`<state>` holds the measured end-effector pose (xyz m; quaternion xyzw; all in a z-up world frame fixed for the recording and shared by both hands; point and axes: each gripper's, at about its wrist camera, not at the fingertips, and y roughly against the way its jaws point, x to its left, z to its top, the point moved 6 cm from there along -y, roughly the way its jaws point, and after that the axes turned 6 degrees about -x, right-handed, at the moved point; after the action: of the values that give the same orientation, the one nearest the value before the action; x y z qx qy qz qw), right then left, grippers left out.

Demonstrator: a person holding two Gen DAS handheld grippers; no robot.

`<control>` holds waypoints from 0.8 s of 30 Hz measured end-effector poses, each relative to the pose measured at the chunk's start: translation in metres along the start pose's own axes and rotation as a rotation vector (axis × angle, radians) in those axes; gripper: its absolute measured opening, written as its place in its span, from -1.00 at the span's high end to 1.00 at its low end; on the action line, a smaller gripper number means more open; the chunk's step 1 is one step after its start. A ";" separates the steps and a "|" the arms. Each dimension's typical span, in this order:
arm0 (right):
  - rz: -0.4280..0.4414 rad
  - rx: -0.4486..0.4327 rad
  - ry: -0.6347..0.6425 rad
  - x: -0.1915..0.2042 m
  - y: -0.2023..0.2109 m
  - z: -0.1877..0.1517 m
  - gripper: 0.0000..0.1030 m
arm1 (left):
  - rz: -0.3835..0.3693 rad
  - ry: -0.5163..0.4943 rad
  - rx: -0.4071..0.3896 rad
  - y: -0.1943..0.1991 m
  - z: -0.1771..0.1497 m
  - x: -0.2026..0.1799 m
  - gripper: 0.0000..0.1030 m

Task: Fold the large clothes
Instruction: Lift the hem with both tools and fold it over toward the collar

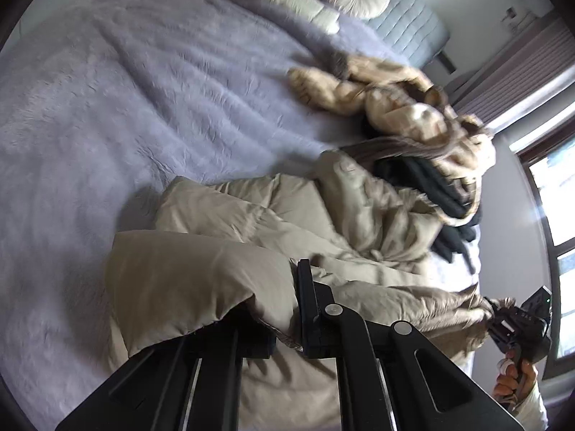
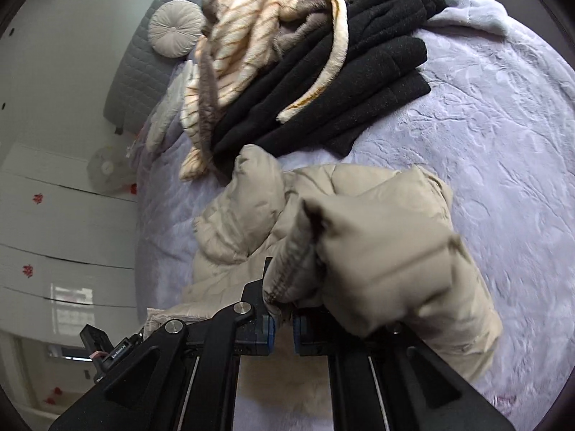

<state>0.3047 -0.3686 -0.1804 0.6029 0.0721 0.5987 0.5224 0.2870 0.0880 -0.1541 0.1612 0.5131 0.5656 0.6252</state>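
Observation:
A beige puffer jacket [image 1: 287, 222] lies crumpled on the lavender bedspread [image 1: 125, 107]. My left gripper [image 1: 284, 337] is shut on a puffy beige edge of it, and the fabric drapes over the left finger and hides it. In the right wrist view my right gripper [image 2: 284, 327] is shut on another part of the same puffer jacket [image 2: 377, 251], which bulges over the right finger. The right gripper [image 1: 503, 323] also shows at the far right of the left wrist view, held by a hand [image 1: 514, 380], with the coat's fur-trimmed edge at its tips.
A heap of cream striped fur garments [image 2: 258, 36] and folded black clothes [image 2: 341, 82] lies further up the bed. A round white cushion [image 2: 176, 28] leans on the grey headboard [image 1: 406, 18]. White drawers [image 2: 54, 215] stand beside the bed and a window [image 1: 553, 186] is opposite.

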 end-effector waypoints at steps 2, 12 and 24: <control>-0.027 0.003 -0.030 -0.013 -0.021 0.002 0.85 | 0.012 -0.014 0.021 -0.022 0.001 0.004 0.79; -0.049 0.040 -0.076 -0.029 -0.054 0.008 0.74 | 0.023 -0.083 0.039 -0.040 0.006 0.004 0.71; -0.186 -0.117 0.208 -0.018 0.030 0.018 -0.47 | 0.183 -0.288 -0.097 0.012 0.014 0.001 -0.88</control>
<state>0.2980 -0.4046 -0.1664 0.4967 0.1464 0.6103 0.5994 0.2920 0.0978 -0.1391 0.2562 0.3736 0.6151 0.6454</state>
